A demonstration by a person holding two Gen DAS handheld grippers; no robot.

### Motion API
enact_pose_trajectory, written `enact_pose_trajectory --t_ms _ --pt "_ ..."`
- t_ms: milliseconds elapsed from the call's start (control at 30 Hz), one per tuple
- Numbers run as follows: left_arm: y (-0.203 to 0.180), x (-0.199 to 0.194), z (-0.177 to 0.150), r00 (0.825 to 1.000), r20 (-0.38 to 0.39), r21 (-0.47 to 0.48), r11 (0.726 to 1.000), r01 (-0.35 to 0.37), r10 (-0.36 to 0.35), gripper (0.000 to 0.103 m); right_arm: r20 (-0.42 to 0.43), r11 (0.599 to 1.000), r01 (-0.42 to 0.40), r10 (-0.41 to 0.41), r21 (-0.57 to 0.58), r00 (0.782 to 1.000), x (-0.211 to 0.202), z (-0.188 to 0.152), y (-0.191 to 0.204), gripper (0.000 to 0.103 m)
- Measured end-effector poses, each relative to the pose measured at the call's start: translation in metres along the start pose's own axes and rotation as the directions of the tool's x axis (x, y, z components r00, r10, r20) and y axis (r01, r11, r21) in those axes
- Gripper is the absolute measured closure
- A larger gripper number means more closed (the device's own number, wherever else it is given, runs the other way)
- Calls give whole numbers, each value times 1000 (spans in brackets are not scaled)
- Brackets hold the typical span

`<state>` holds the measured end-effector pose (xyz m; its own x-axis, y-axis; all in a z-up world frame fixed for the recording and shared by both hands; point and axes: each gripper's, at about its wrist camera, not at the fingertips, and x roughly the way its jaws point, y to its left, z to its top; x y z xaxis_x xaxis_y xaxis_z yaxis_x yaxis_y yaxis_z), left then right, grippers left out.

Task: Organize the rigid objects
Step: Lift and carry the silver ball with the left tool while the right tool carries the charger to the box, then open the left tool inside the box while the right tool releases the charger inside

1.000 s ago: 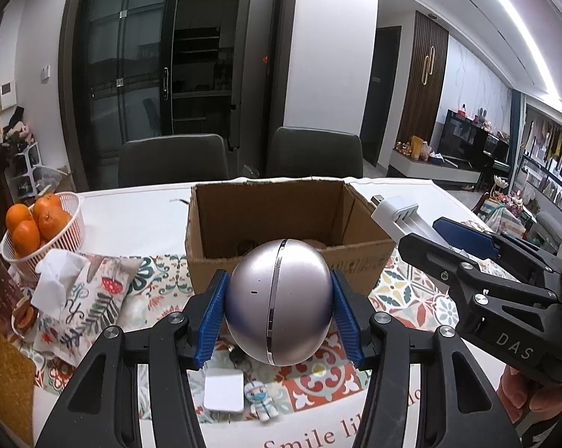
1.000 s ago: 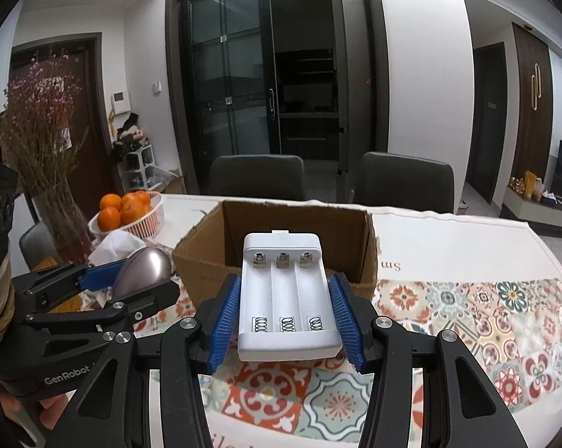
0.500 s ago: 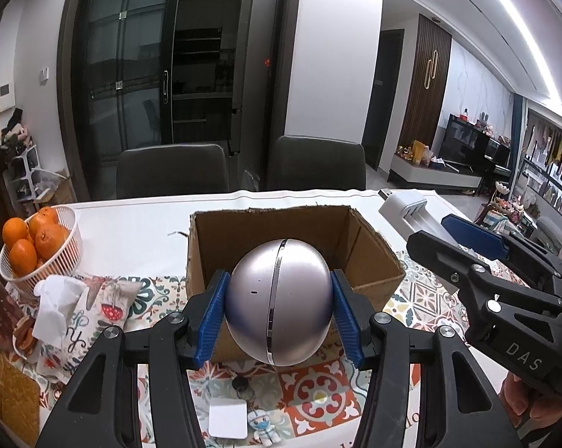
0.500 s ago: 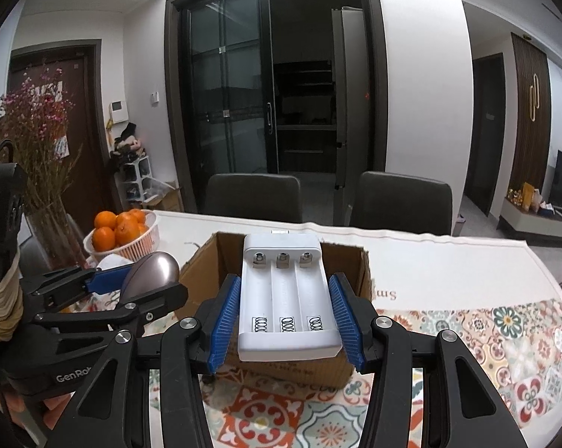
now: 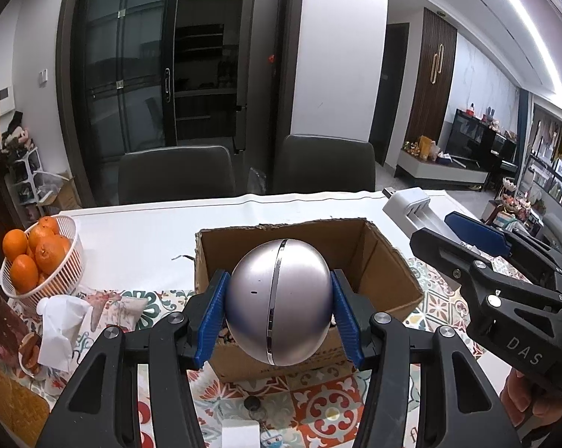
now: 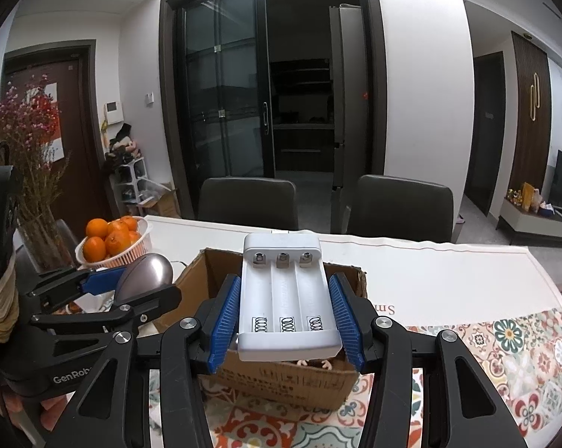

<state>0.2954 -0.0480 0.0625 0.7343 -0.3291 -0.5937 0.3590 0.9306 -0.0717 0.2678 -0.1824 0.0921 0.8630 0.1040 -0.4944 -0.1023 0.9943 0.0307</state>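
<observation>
Left claw (image 5: 280, 313) is pinching a silver egg-shaped gadget (image 5: 279, 300), blue pads (image 5: 212, 317) pressed on both of its sides, chrome seam running top to bottom. The gadget hangs in the air in front of the near wall of the cardboard box (image 5: 385, 268), clear of the bench (image 5: 139, 239).

Right claw (image 6: 286, 313) is clamped on a white three-slot battery charger (image 6: 286, 298), pads (image 6: 225, 317) against its long edges, springs at the near end, contacts at the far end. The slots hold no batteries. The charger sits above the near part of the box (image 6: 191, 287), tilted with the far end higher, touching neither box nor bench.

The box is open-topped, standing on the patterned tablecloth (image 6: 516, 358) near the bench middle. Something small and pale shows inside at its near wall in the right wrist view; cannot tell what it is.

From the left wrist view, the right claw (image 5: 422, 220) comes in from the right with the charger (image 5: 411, 205) sticking out past the box's right side. From the right wrist view, the left claw (image 6: 131, 276) sits just left of the box with the gadget (image 6: 146, 272).

On the bench left of the box: white basket (image 5: 68, 272) of oranges (image 5: 38, 254), crumpled tissue (image 5: 61, 321). Near edge, below the left claw: a small white card (image 5: 240, 436) and a dark round bit (image 5: 251, 403). Two dark chairs (image 5: 176, 175) on the far side.
</observation>
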Motion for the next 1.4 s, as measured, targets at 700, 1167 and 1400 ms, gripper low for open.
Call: enact_pose_trajectory --t_ms 700,1167,1400 --pt "12 70 14 995 -101 5 1000 -25 25 50 -101 1000 -6 8 24 995 70 1 -19 53" --pt "10 117 3 977 -211 33 999 -37 43 50 -221 998 -19 30 54 975 113 -18 -33 53" --pt "12 124 -6 966 -256 31 999 -33 40 50 -282 998 -37 49 46 958 128 -31 -31 53"
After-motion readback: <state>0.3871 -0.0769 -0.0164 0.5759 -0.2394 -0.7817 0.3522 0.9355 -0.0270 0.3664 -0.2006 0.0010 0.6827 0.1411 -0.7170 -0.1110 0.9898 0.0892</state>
